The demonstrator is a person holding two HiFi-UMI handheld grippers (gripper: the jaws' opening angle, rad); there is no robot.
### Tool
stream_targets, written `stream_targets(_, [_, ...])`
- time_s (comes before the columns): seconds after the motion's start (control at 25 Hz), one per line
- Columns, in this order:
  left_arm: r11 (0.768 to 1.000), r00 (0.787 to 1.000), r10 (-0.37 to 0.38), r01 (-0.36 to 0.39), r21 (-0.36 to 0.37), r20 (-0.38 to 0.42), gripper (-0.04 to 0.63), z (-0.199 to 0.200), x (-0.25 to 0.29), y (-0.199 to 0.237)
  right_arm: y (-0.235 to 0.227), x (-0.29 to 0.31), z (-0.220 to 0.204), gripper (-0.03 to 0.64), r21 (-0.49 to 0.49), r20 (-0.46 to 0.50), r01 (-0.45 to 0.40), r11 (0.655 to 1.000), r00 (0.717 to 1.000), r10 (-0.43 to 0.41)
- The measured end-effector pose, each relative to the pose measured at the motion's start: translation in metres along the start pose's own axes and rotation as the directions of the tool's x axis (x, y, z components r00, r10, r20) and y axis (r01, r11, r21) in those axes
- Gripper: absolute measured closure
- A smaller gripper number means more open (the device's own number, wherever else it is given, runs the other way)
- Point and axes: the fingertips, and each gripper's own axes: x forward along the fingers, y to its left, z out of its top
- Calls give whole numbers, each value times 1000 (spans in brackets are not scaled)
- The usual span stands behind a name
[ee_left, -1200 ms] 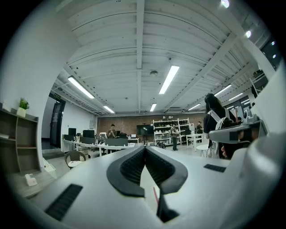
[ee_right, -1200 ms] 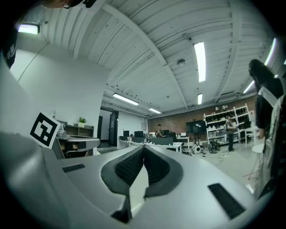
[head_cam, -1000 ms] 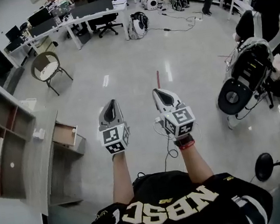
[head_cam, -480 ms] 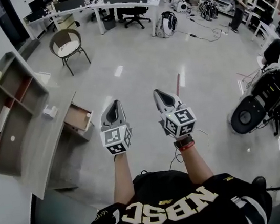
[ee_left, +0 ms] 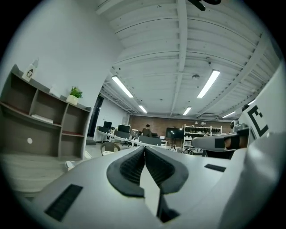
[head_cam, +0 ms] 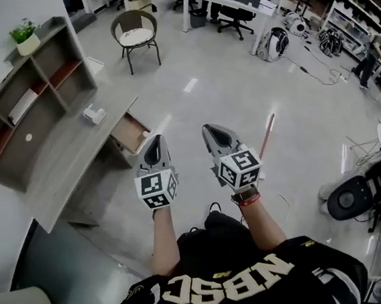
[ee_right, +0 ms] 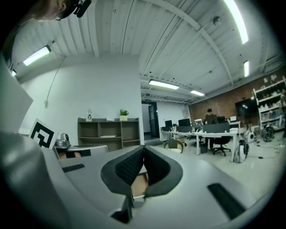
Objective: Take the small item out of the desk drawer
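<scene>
Shelf unit (head_cam: 38, 71), standing on the table's far-left edge: open grey compartments. One holds a flat white item, one has a red-brown lining, and a potted plant (head_cam: 25, 36) in a pale pot stands on top.

Table (head_cam: 60, 174): a long slab with a grey wood-grain top. A small white object (head_cam: 94, 113) lies on the top near its right edge; what it is cannot be told.

Drawer (head_cam: 131, 132): pulled open from the table's right side. It is box-shaped, grey outside and light brown board inside. The small item cannot be made out in it from any view.

Left tongs (head_cam: 154, 141), right of the table and near the open drawer: a smooth grey moulded shell that tapers to a point. The black ribbed pads (ee_left: 129, 167) are pressed together and hold nothing.

Right tongs (head_cam: 209, 130), further right of the table and beside the left pair: same make, with a black-and-white marker cube (head_cam: 239, 169) at the rear. Both pads (ee_right: 128, 169) meet at the tip, empty. The drawer's brown inside shows behind them.
</scene>
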Motion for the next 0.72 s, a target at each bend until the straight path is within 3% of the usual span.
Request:
stream_targets(0.32, [984, 984, 177, -178, 28, 23, 578, 8, 10, 84, 37, 101, -4, 607, 9, -7, -201, 980, 980, 201])
stream_targets(0.72, [925, 930, 358, -365, 102, 84, 578, 38, 68, 151, 47, 232, 25, 607, 8, 16, -431, 902, 902, 431])
